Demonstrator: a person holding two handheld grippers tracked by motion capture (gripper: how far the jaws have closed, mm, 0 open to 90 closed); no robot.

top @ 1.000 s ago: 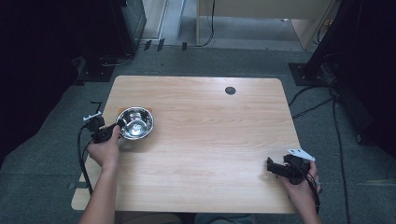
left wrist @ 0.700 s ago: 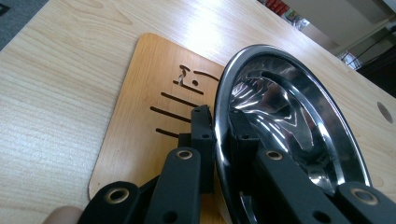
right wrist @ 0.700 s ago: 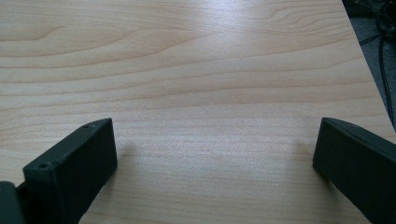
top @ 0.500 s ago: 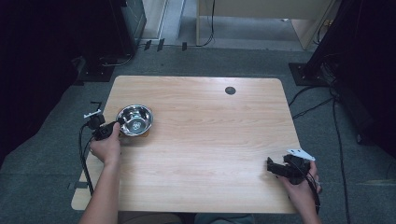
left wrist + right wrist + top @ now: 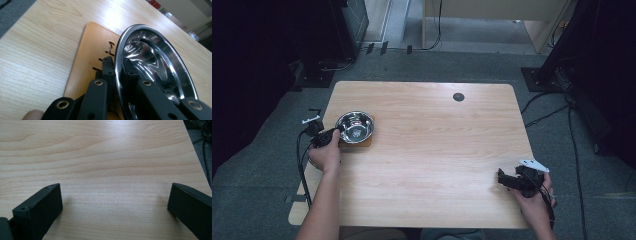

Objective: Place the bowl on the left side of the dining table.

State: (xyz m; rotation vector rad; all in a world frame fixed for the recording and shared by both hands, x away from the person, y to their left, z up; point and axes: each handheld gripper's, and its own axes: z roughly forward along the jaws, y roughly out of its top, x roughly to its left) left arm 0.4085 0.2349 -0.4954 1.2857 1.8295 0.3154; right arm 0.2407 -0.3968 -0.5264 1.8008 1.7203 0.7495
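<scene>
The bowl (image 5: 355, 126) is round, made of shiny silver metal, and the light makes wavy bright spots inside it. It sits on a small brown wooden board (image 5: 364, 142) near the left edge of the desk (image 5: 432, 150). The left tongs (image 5: 326, 137) pinch the bowl's rim (image 5: 117, 65), one jaw inside and one outside. The right tongs (image 5: 508, 180) stand wide open with nothing between them, low over the desk near its right front corner. In the left gripper view the bowl is cut off at the bottom, and small dark marks on the board (image 5: 110, 48) are too small to read.
</scene>
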